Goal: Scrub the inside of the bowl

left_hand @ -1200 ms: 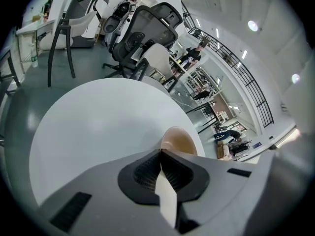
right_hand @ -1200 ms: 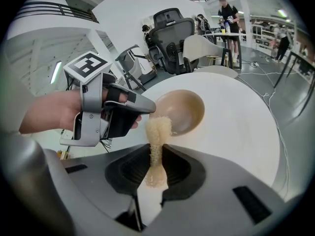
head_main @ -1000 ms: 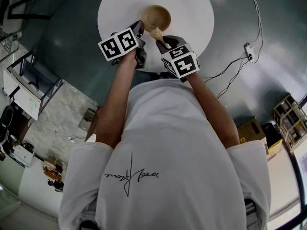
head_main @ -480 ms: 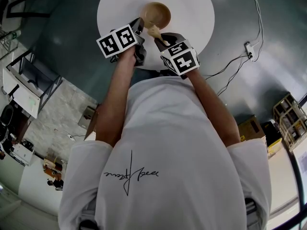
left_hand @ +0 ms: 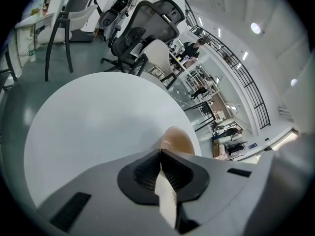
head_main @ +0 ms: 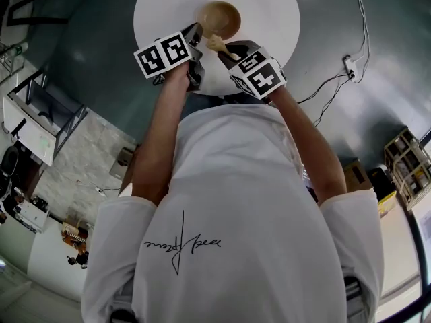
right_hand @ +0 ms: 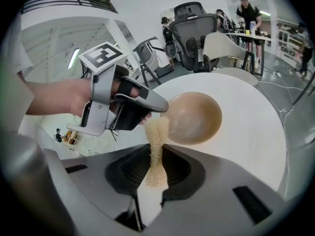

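A wooden bowl (head_main: 222,17) (right_hand: 194,117) (left_hand: 178,140) stands on the round white table (head_main: 269,5) near its front edge. My left gripper (head_main: 196,31) (left_hand: 161,154) is shut, and its tips meet on the bowl's left rim. A beige fibrous scrubber (head_main: 217,44) (right_hand: 156,132) sticks out of my right gripper (head_main: 227,51) (right_hand: 153,166), which is shut on it. The scrubber's frayed end hangs at the bowl's near-left rim, just under the left gripper's tip. The inside of the bowl looks bare.
Black office chairs (left_hand: 142,23) (right_hand: 194,21) stand beyond the table. Cables and a power strip (head_main: 348,69) lie on the grey floor to the right. A metal rack (head_main: 40,113) stands at the left and boxes (head_main: 404,167) at the right.
Both grippers and the bowl have shifted a little farther across the table. The right gripper's marker cube has swung to the right. Both grips look the same.
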Demonstrator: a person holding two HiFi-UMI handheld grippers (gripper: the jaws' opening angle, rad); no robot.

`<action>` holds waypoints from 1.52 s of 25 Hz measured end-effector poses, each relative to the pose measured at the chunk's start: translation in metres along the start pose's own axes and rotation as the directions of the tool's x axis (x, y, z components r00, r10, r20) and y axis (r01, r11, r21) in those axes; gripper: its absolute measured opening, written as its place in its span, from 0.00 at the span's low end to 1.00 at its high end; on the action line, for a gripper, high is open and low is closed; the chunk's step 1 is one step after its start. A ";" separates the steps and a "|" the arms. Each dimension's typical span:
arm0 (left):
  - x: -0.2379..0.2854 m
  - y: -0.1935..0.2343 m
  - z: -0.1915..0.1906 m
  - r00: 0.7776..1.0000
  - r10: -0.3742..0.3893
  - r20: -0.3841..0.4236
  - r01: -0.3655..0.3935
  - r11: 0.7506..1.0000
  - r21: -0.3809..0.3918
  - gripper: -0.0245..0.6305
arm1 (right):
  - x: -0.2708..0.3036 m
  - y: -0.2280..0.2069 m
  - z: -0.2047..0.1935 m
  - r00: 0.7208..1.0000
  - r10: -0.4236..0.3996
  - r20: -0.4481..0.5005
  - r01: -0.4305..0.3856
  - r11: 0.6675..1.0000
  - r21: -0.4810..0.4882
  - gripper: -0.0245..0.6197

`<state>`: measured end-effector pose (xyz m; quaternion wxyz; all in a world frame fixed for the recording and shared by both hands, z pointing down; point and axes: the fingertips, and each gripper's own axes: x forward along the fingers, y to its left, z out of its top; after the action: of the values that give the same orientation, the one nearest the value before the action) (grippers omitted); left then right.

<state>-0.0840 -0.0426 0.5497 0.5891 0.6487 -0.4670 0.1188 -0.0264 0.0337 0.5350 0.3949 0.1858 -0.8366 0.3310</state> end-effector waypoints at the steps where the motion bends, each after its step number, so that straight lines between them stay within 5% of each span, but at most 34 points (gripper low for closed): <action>1: 0.000 0.001 -0.001 1.000 -0.002 -0.004 0.002 1.000 -0.001 0.05 | 0.000 0.000 -0.001 1.000 0.005 -0.005 -0.005 1.000 -0.014 0.17; 25: 0.002 -0.004 -0.005 0.999 -0.019 -0.029 0.020 1.000 0.011 0.05 | -0.022 -0.025 -0.008 1.000 0.017 0.000 -0.017 0.999 0.041 0.17; 38: 0.001 -0.003 -0.008 0.999 -0.023 -0.042 0.024 0.999 0.022 0.05 | -0.031 -0.046 -0.012 0.999 -0.041 0.000 0.041 0.998 0.040 0.17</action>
<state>-0.0783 -0.0364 0.5502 0.5926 0.6581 -0.4455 0.1308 0.0259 0.0106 0.5349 0.3973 0.2110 -0.8260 0.3396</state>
